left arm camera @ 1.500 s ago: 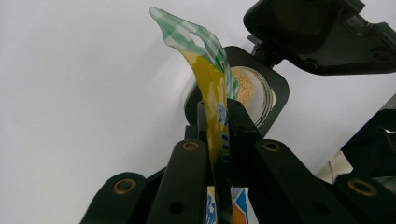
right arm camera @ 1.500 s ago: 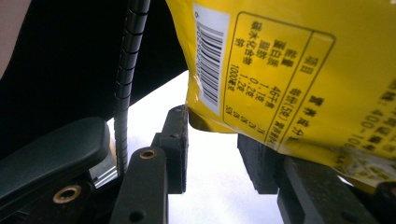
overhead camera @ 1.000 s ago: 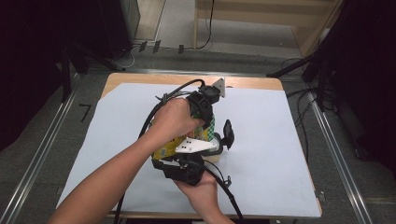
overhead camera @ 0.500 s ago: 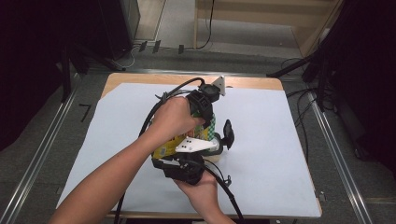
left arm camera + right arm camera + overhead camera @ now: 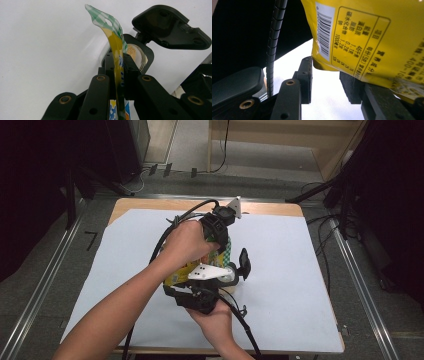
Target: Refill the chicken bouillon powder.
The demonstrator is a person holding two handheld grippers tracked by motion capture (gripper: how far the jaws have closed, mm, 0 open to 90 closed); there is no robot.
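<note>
Seen from above, a person leans over a worktop [image 5: 280, 320] covered with a pale sheet, each hand holding a black two-jaw tool. The two hands meet near the middle of the sheet over a yellow snack pouch [image 5: 182, 274] with a green-and-white checked top edge.

The left tool [image 5: 223, 236] sits at the far end of the pouch. In the left gripper view [image 5: 117, 72] its jaws are pressed together on the pouch [image 5: 115, 50], pinching the flat yellow film just below the checked strip, which curls upward and has a small hang hole. Just beyond the jaws stands a small jar [image 5: 136, 53] holding a tan powder, with its black hinged lid [image 5: 170, 27] flipped open above it. In the high view the same lid [image 5: 244, 263] stands up just right of the pouch.

The right tool [image 5: 200, 299] is at the near end of the pouch. In the right gripper view [image 5: 325, 82] its jaws stand partly apart, with the lower edge of the pouch [image 5: 367, 37], showing a barcode and a printed nutrition table, hanging between and above them; whether the pads press on it cannot be told. A ribbed cable [image 5: 274, 45] runs up beside the left jaw.
</note>
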